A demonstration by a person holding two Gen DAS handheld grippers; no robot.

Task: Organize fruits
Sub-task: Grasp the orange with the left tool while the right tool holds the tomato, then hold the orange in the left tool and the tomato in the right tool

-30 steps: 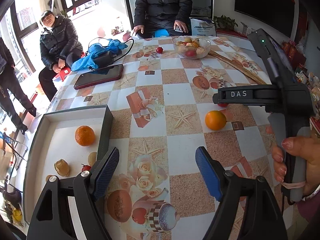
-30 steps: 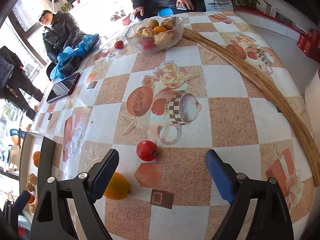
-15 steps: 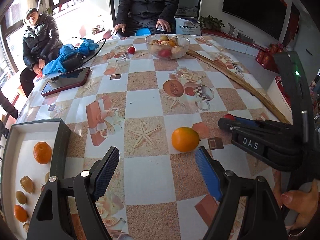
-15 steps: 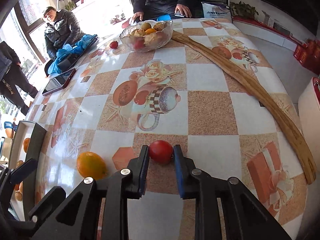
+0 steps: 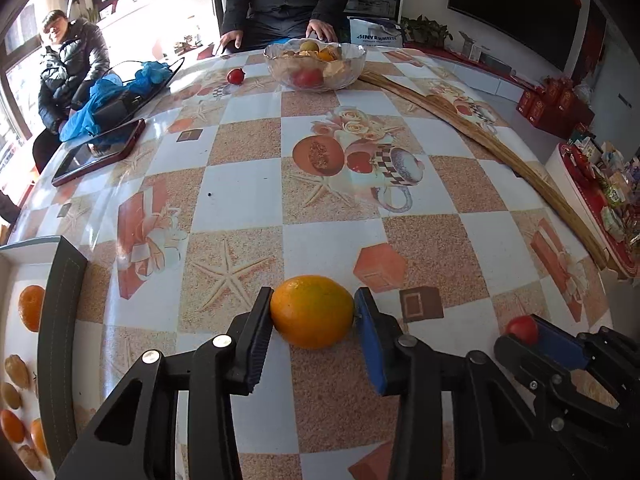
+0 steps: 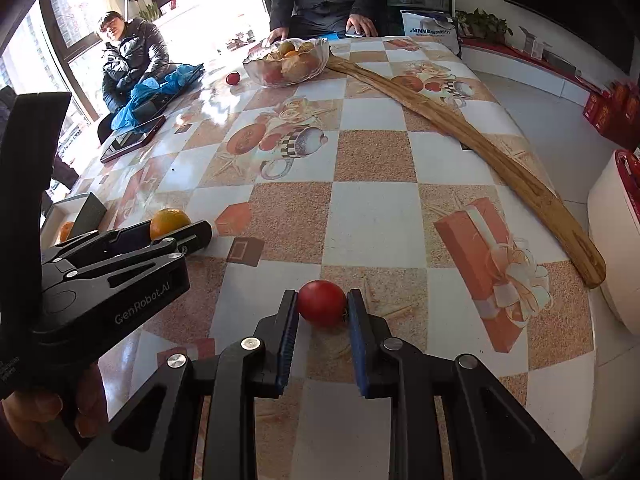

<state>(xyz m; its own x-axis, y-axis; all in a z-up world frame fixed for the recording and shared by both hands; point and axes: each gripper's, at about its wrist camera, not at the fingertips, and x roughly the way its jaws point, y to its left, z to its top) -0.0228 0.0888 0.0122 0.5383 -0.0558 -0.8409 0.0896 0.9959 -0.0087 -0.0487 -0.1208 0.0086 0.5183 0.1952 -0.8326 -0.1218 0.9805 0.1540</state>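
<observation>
My left gripper (image 5: 314, 312) is shut on an orange (image 5: 313, 311) that rests on the table. It also shows in the right wrist view (image 6: 170, 222). My right gripper (image 6: 322, 306) is shut on a small red tomato (image 6: 322, 303), also on the table; the tomato shows in the left wrist view (image 5: 522, 328) at the lower right. A white tray (image 5: 24, 258) with a dark rim at the left holds oranges and several nuts.
A glass bowl of fruit (image 5: 315, 65) stands at the far side, with a loose red fruit (image 5: 235, 76) beside it. A long wooden board (image 6: 472, 152) lies along the right. A tablet (image 5: 98, 152) and blue cloth (image 5: 108, 96) lie far left. People sit around the table.
My left gripper has moved forward and closed on the orange. My right gripper stays shut on the tomato and has shifted slightly.
</observation>
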